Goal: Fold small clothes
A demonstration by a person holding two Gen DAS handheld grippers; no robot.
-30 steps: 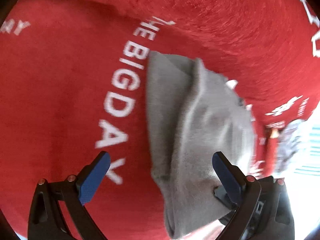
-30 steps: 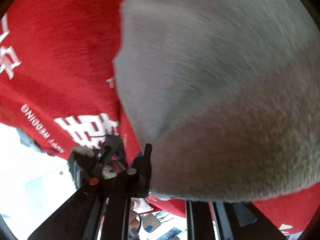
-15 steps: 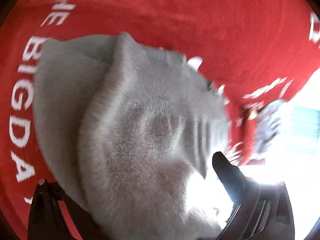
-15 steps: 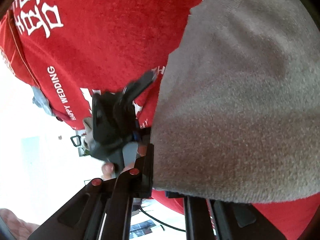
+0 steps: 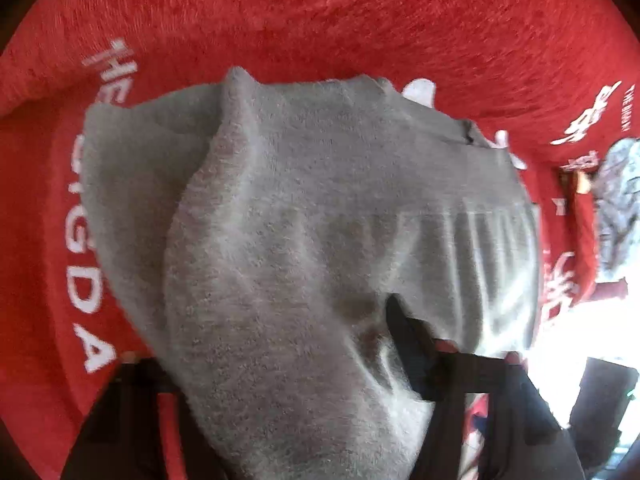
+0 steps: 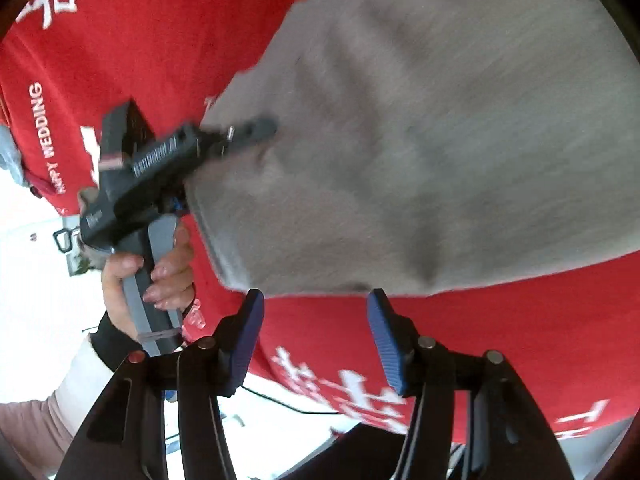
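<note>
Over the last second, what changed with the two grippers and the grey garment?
The right gripper opened and let go of the grey garment, backing off just clear of its edge. The left gripper moved in over the garment and closed on a fold of it. The red cloth underneath stayed put.

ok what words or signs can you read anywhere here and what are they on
"HAPPY WEDDING" in white on the red cloth, right wrist view, at left.
"THE", then "…IG DA…", the letters between hidden by the grey garment, on the same cloth, left wrist view.
Large white Chinese characters on the cloth: too cut off and blurred to read.
Small raised lettering on the left gripper: blurred, unreadable.
</note>
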